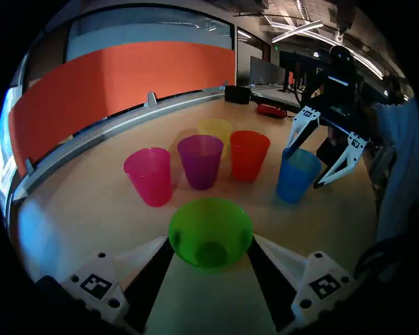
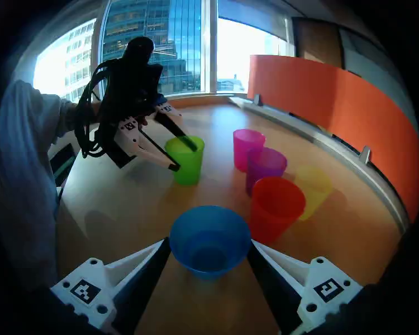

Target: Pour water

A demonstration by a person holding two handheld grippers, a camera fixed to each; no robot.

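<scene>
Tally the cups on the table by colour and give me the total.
green cup: 1
blue cup: 1
pink cup: 1
purple cup: 1
red cup: 1
yellow cup: 1
Total: 6 cups

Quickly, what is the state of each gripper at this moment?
Left gripper: closed on the green cup.
Right gripper: closed on the blue cup.
</scene>
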